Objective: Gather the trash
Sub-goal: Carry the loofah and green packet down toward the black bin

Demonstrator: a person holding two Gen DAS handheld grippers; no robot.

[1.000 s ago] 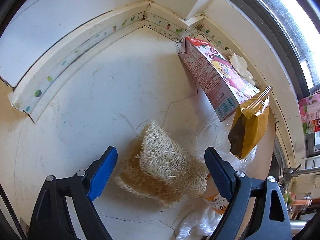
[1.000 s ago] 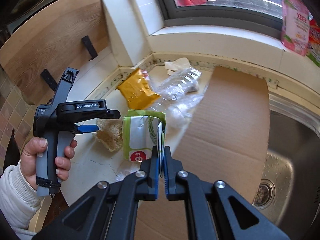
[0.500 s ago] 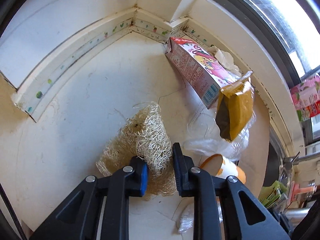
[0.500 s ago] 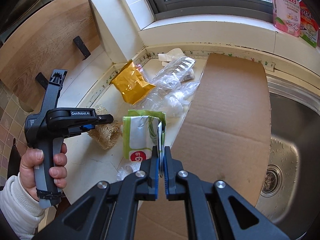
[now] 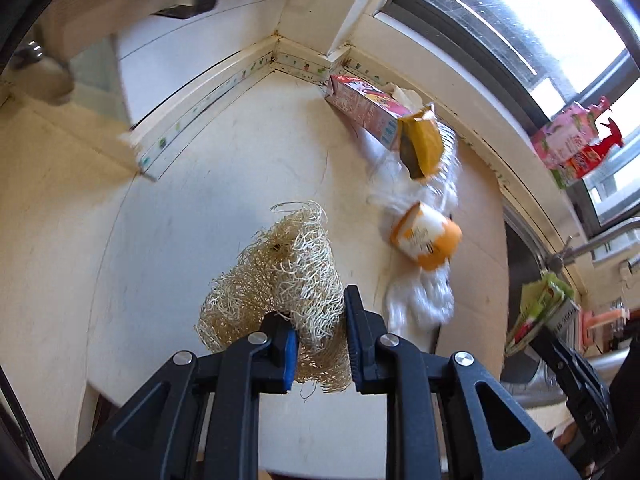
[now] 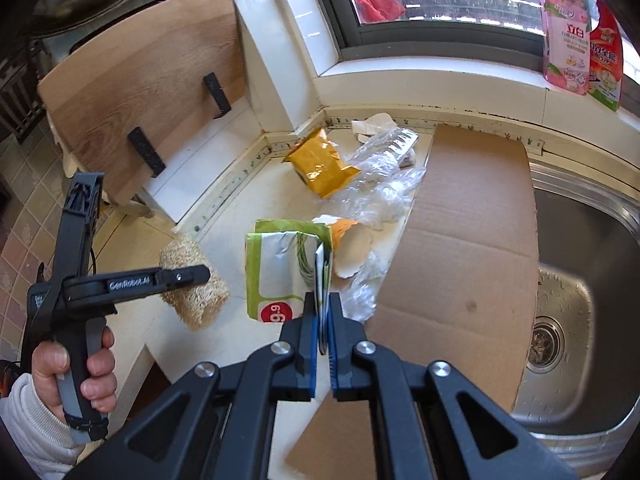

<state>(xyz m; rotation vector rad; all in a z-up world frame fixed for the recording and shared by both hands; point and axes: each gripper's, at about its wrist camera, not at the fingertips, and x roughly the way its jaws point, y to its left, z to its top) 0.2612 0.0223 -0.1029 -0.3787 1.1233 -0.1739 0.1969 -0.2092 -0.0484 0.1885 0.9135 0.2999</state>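
My left gripper [image 5: 316,320] is shut on a straw-coloured loofah scrubber [image 5: 288,276], which hangs in its pads above the white counter [image 5: 180,240]. From the right wrist view the same loofah [image 6: 192,280] shows beside the left gripper [image 6: 200,276], which a hand [image 6: 80,372] holds. My right gripper [image 6: 322,308] is shut on the edge of a green-and-white wrapper [image 6: 280,268] with a red sticker. A pink carton [image 5: 360,104], a yellow bag [image 5: 420,144], an orange cup [image 5: 426,240] and crumpled clear plastic [image 5: 416,300] lie near the window corner.
A flat sheet of cardboard [image 6: 468,248] covers the counter next to the steel sink [image 6: 580,280]. A wooden cutting board [image 6: 140,80] leans on the left wall. Detergent pouches [image 6: 568,40] stand on the window sill. A tap [image 5: 592,244] sticks out at the right.
The left gripper's jaws closed on the loofah and lifted it off the counter, pulling back from the corner. The right gripper, still holding the wrapper, also drew back and rose a little.
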